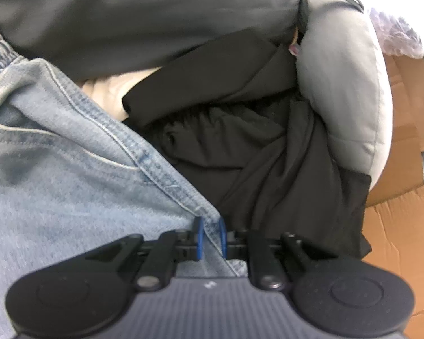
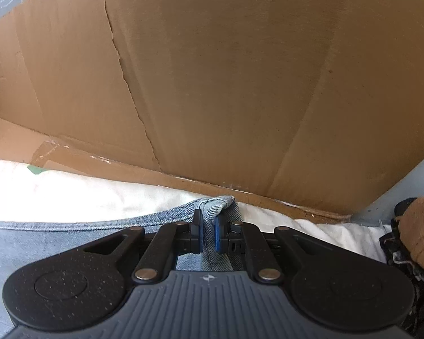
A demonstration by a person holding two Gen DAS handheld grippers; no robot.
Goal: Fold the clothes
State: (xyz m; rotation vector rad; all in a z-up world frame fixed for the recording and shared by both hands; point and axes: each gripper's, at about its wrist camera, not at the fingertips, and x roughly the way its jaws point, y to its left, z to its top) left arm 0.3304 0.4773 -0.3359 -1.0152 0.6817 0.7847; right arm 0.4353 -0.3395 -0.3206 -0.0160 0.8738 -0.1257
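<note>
Beside the cardboard [image 2: 212, 70], both grippers' fingers (left [image 1: 210, 236], right [image 2: 209, 233]) pinch the jeans [image 1: 56, 169].

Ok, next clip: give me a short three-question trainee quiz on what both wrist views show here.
1. True or false: both hand-held grippers are shut on light blue denim.
2. In the right wrist view, what stands right behind the white cloth? A) cardboard B) a mirror C) a wooden door
3. In the left wrist view, what colour is the garment heaped to the right of the denim?

Key
1. True: the left hand-held gripper pinches a stitched seam of the denim garment, and the right hand-held gripper pinches a folded denim hem.
2. A, the cardboard.
3. Black, the black garment.
</note>
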